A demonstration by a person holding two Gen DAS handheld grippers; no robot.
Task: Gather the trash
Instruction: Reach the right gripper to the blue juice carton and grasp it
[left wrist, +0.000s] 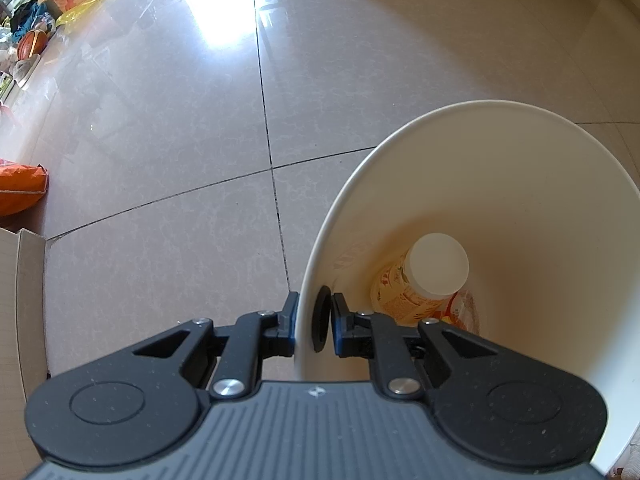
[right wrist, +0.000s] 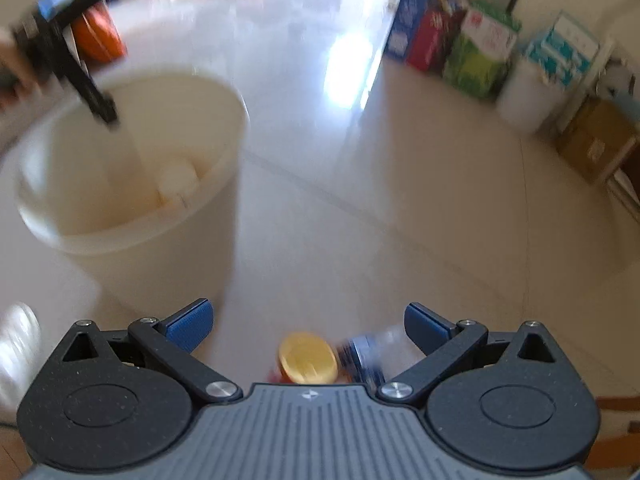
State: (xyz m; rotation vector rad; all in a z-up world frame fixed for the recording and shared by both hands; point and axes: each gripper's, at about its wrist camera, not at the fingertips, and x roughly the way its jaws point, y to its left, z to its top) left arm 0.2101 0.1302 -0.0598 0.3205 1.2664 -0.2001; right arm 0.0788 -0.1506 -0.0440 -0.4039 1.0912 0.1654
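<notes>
Left tongs (left wrist: pixel 314 320) pinching the near wall of the white bin (left wrist: pixel 520 152), a white-capped bottle (left wrist: pixel 424 276) standing cap-up inside it, right tongs (right wrist: pixel 308 326) gaping wide and gripping nothing, hovering over a yellow-lidded container (right wrist: pixel 308 358) and a blurred clear bottle (right wrist: pixel 376 350) on the floor (right wrist: pixel 360 220).

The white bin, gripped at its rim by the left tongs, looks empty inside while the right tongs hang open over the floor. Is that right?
Not quite. The white bin is not empty: the left wrist view shows a white-capped bottle at its bottom. The rest holds: the left tongs clamp its rim, and the right tongs hang open.
</notes>
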